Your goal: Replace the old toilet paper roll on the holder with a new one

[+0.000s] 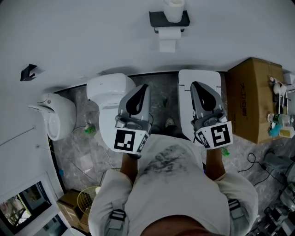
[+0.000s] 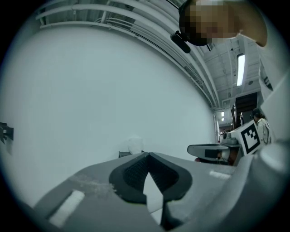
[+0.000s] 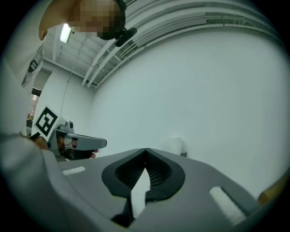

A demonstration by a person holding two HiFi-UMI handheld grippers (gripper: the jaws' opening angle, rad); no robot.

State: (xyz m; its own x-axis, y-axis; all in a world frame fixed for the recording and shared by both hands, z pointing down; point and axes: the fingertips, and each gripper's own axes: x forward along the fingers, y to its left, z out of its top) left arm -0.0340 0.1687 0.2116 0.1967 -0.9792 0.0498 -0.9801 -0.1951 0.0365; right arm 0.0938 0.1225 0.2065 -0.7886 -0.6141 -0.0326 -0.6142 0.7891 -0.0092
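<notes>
White wall (image 1: 92,37), top centre: holder (image 1: 156,19) bearing a roll (image 1: 174,9); cardboard box (image 1: 252,99) right, contents unclear; left gripper (image 1: 144,85) and right gripper (image 1: 194,84) closed, empty.

Your head camera looks steeply down past your chest (image 1: 170,184) at the left tool (image 1: 143,88), the right tool (image 1: 195,85), the floor (image 1: 161,94) and the far holder (image 1: 169,20) on the wall (image 1: 92,37). Each tool camera looks level along its tips at that same wall and holder, far off.
</notes>
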